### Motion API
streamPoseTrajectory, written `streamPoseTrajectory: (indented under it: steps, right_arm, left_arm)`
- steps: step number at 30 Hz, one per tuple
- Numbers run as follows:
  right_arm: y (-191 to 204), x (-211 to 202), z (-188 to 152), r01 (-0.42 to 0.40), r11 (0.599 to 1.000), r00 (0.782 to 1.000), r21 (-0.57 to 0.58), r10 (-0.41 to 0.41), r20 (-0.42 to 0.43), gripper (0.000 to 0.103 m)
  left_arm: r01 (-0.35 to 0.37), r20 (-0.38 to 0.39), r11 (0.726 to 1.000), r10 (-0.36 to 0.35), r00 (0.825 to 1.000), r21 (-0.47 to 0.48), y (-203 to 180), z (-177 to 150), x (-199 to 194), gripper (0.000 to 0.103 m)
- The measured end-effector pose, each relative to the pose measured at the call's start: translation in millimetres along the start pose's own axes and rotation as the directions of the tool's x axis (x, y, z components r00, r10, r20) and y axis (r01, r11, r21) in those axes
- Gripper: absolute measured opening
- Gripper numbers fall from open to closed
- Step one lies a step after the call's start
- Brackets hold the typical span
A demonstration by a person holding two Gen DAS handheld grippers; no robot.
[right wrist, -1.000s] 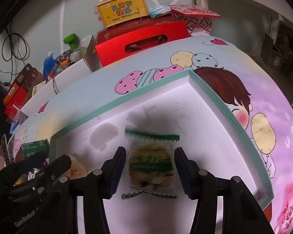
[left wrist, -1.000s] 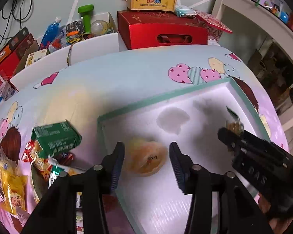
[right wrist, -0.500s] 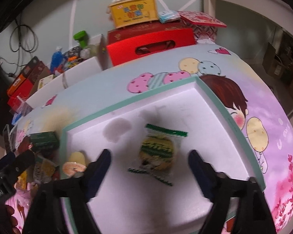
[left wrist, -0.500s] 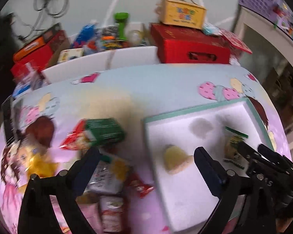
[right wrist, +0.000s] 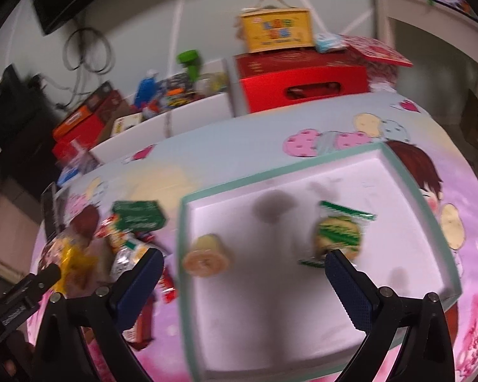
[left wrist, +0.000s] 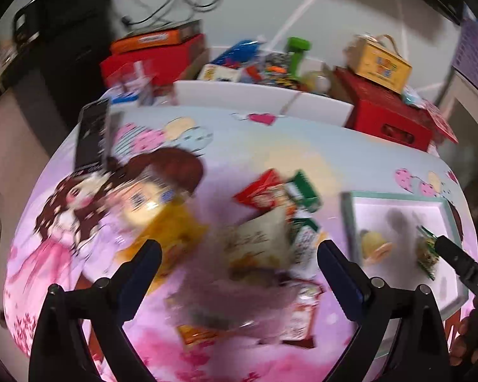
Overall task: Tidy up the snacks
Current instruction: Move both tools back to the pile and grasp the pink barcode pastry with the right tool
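A white tray with a teal rim (right wrist: pixel 411 178) (left wrist: pixel 347 216) lies on the cartoon tablecloth. In it rest a round yellow cake (right wrist: pixel 205 256) (left wrist: pixel 374 245) and a green-striped packet (right wrist: pixel 339 234) (left wrist: pixel 427 251). A blurred heap of snack packets (left wrist: pixel 267 238) (right wrist: pixel 124 238) lies left of the tray, with a green box (right wrist: pixel 137 215) and a yellow bag (left wrist: pixel 172 232) among them. My left gripper (left wrist: pixel 239 273) hangs open above the heap, empty. My right gripper (right wrist: pixel 243 283) stands open over the tray's near side, empty, one pad beside the green-striped packet.
At the table's far edge stand a red carry box (right wrist: pixel 302 79) with a yellow box (right wrist: pixel 277 30) on top, a white bin (left wrist: pixel 261 98) of bottles and snacks, and red-orange boxes (left wrist: pixel 156 51). A dark phone-like slab (left wrist: pixel 92 133) lies far left.
Both grippers opened wide and drew back from the tray, leaving the cake and the striped packet lying in it. The left gripper swung left over the snack heap; both views are motion-blurred.
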State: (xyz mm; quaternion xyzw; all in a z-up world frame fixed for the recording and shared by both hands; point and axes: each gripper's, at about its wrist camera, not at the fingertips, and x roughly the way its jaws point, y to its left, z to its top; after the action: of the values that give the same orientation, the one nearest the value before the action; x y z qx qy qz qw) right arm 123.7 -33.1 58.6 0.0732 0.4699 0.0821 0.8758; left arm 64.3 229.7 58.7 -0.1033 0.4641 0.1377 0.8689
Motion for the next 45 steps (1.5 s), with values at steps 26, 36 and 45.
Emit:
streamPoseTrajectory:
  steps: [26,36,45]
  right_arm:
    - [184,43,-66,-0.209,0.844,0.975,-0.495,0.142,-0.171,0.103]
    - [217,56,-78,-0.229,0.769,0.972,-0.596,0.148,-0.182,0.102]
    - [208,62,-90,-0.247,0.759,0.964,-0.603,0.132,-0.230,0.102]
  left_arm:
    - [-0.123,-0.184,0.951,0.071,0.980,-0.283,121,-47,28,0.098]
    - [-0.137,-0.208,0.941,0.074,0.975,-0.308,137,-53,34,0.098]
    - [-0.111,-0.217,0.951,0.048,0.975,-0.289,131,-53,39,0.098]
